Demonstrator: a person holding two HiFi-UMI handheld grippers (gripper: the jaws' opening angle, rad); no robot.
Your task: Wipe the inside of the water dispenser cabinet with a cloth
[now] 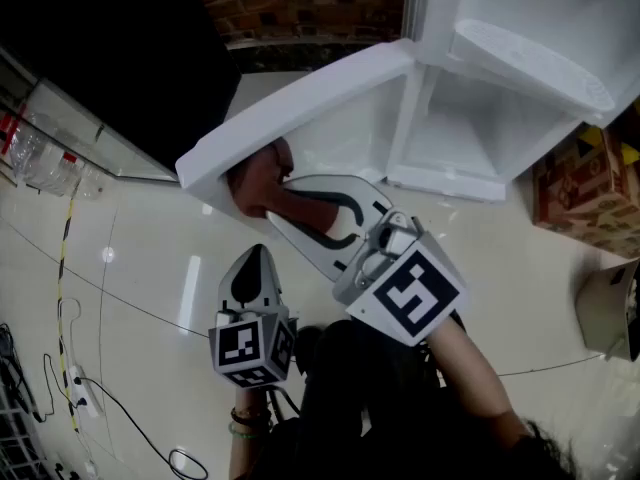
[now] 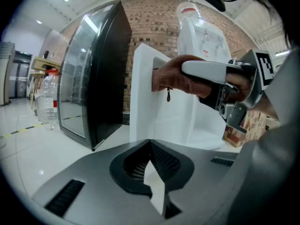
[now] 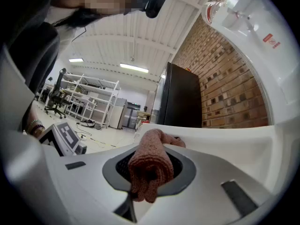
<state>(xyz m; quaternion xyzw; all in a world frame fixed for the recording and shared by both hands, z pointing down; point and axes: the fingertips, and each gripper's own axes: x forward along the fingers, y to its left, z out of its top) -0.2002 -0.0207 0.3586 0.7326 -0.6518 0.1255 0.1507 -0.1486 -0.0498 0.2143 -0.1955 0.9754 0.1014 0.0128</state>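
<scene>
The right gripper [image 1: 272,200] is clenched on a bunched reddish-brown cloth [image 1: 258,178], left of centre in the head view, against the open cabinet door [image 1: 310,103]. The left gripper [image 1: 254,274], below it, is closed on nothing. The cloth looks soft, light and floppy, best pinched across its bunched middle, as here.

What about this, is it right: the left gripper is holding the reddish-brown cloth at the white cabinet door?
Not quite. It is the right gripper whose jaws are shut on the reddish-brown cloth at the white cabinet door; the right gripper view shows it.
</scene>
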